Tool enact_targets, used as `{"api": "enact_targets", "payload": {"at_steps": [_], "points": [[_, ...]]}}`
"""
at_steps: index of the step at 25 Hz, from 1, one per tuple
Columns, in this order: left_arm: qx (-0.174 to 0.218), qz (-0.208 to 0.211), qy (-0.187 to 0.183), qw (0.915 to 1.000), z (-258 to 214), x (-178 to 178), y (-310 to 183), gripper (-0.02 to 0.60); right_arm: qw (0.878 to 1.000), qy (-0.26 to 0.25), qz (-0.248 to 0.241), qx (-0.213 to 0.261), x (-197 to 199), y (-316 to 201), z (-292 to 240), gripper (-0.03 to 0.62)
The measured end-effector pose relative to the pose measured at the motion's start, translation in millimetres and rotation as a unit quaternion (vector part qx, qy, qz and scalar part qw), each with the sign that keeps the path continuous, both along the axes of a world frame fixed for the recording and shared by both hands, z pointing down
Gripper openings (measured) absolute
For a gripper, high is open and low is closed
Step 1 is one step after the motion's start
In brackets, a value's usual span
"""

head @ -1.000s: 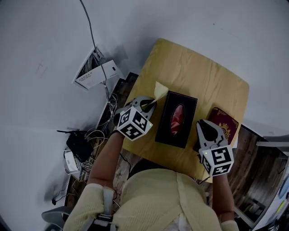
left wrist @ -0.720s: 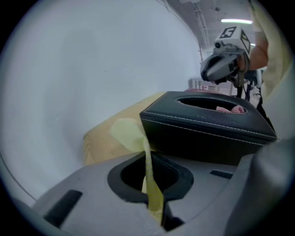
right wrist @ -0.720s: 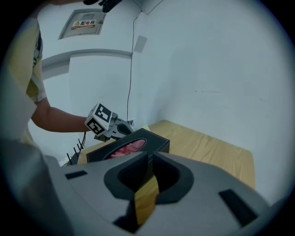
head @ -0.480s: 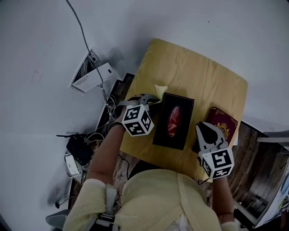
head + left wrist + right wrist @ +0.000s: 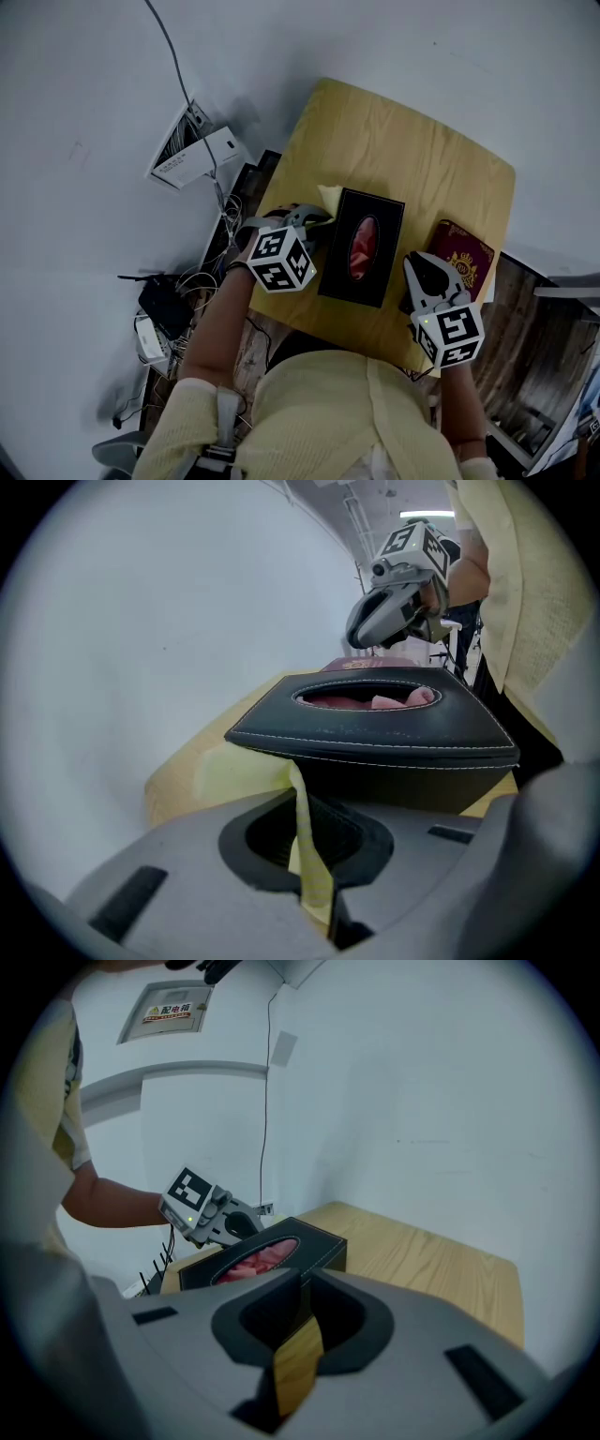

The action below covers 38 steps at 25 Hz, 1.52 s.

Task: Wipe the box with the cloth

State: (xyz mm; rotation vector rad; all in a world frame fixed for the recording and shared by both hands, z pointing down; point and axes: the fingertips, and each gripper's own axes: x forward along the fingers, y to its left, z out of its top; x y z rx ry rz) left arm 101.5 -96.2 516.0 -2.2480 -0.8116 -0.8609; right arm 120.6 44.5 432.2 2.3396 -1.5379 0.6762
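A black tissue box (image 5: 361, 246) with pink tissue in its oval slot stands on the small wooden table (image 5: 403, 150). My left gripper (image 5: 314, 217) is at the box's left side, shut on a pale yellow cloth (image 5: 328, 195) that lies against the box's far left corner. In the left gripper view the cloth (image 5: 302, 827) runs up between the jaws of my left gripper (image 5: 309, 855) to the box (image 5: 375, 733). My right gripper (image 5: 419, 261) hovers by the box's right side, shut and holding nothing. Its view shows my right gripper (image 5: 300, 1335), the box (image 5: 272, 1255) and the left gripper (image 5: 211, 1213).
A dark red booklet (image 5: 464, 255) lies on the table to the right of the box, close to my right gripper. On the floor left of the table are a white panel with wiring (image 5: 192, 155), loose cables (image 5: 220, 234) and a black device (image 5: 164, 302).
My left gripper has rolled and shifted a little along the box's left side, and the cloth now sits lower against the box's corner. The right gripper has stayed still.
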Motion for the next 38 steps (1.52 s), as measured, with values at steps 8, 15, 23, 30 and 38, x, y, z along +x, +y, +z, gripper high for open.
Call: {"api": "enact_targets", "payload": {"at_steps": [8,15,23,30,38], "points": [[0.002,-0.005,0.001,1.0,-3,-23,11,0.029,1.0,-0.002,-0.013,0.003,-5,-4,1,0.051],[0.008,-0.001,0.001,1.0,-7,-45,20,0.029,1.0,-0.005,-0.023,0.004,-9,-3,1,0.051],[0.008,-0.004,-0.005,0.9999,-5,-71,30,0.029,0.999,-0.011,-0.033,0.005,-12,-3,3,0.051],[0.004,-0.019,-0.01,0.9998,1,-90,37,0.029,0.999,-0.013,-0.04,0.007,-17,-4,4,0.051],[-0.002,-0.033,-0.022,0.9992,6,-107,44,0.029,0.999,-0.019,-0.048,0.009,-20,1,8,0.051]]}}
